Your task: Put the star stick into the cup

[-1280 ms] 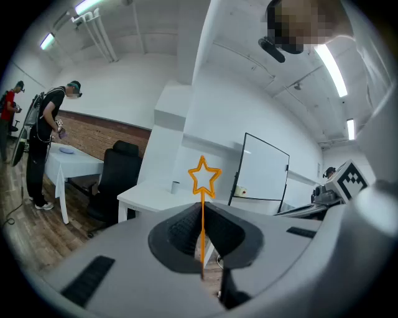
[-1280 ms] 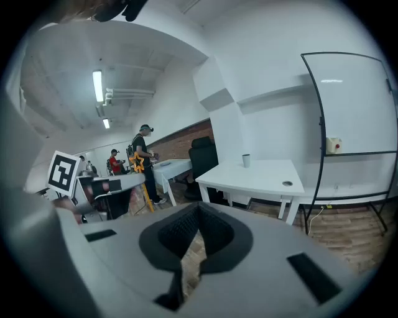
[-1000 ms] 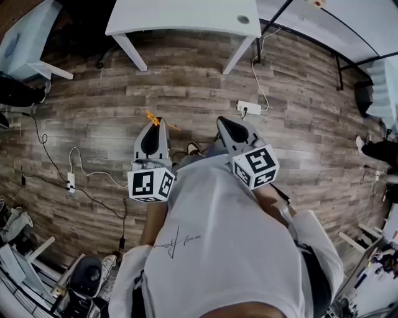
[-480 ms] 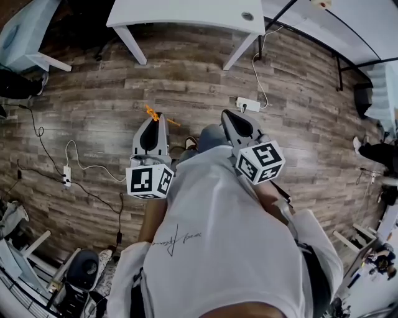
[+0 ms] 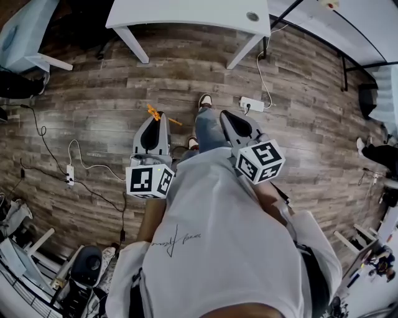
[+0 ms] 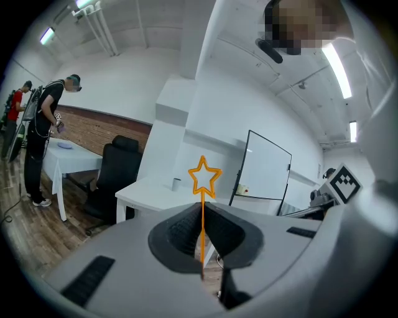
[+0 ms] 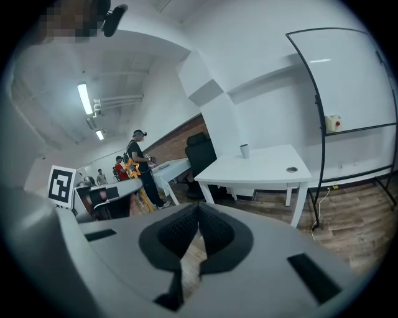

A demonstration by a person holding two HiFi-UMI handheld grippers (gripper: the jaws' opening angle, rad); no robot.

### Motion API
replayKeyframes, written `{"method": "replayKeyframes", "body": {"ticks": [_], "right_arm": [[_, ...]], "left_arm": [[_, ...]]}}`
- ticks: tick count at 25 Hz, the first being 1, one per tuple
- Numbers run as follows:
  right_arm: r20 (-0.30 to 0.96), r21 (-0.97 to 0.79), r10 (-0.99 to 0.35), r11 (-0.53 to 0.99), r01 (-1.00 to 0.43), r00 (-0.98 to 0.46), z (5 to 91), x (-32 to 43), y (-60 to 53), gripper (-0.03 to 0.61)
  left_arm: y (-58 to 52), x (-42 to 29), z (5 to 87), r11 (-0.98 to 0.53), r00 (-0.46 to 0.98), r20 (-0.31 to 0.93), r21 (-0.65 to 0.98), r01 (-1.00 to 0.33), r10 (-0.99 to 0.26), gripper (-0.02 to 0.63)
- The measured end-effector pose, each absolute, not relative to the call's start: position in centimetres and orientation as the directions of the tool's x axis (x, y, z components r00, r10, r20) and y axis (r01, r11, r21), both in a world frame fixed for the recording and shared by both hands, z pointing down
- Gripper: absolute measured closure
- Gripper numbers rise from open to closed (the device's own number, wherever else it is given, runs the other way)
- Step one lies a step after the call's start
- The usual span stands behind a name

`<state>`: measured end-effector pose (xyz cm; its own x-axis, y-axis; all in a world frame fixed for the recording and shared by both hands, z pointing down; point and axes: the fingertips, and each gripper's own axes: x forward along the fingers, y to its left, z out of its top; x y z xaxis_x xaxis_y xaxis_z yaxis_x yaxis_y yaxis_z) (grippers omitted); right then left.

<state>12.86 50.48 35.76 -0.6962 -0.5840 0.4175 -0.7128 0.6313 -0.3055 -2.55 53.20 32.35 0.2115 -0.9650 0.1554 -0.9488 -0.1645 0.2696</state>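
Pinching the star stick (image 6: 203, 179) upright, left gripper (image 6: 202, 210) nears the table (image 5: 186, 13).
Right gripper (image 7: 198, 214) pressed together, empty. A shoe (image 5: 204, 100) has just swung forward, so the cup (image 7: 244, 150) is likely closer, though still well apart.

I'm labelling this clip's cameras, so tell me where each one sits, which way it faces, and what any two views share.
Head view: on the person's head, looking steeply down at the wood floor; white shirt, left tongs and right tongs show.
Left gripper view: on the left tongs, facing the white table; jaws shut on the star stick.
Right gripper view: on the right tongs, facing that table and the cup; jaws together, empty.
Shared: both gripper views show table, cup, whiteboard.
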Motion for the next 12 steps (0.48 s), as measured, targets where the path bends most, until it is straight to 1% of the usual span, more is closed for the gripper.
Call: {"method": "replayKeyframes", "body": {"ticks": [12], "right_arm": [[0.421, -0.321, -0.573, 0.631, -0.707, -0.703, 35.7, 11.3, 40.9, 0.569]], "left_arm": [[43.8, -3.8, 31.4, -0.163, 0.208, 0.147, 0.268, -0.949, -0.967, 0.595]]}}
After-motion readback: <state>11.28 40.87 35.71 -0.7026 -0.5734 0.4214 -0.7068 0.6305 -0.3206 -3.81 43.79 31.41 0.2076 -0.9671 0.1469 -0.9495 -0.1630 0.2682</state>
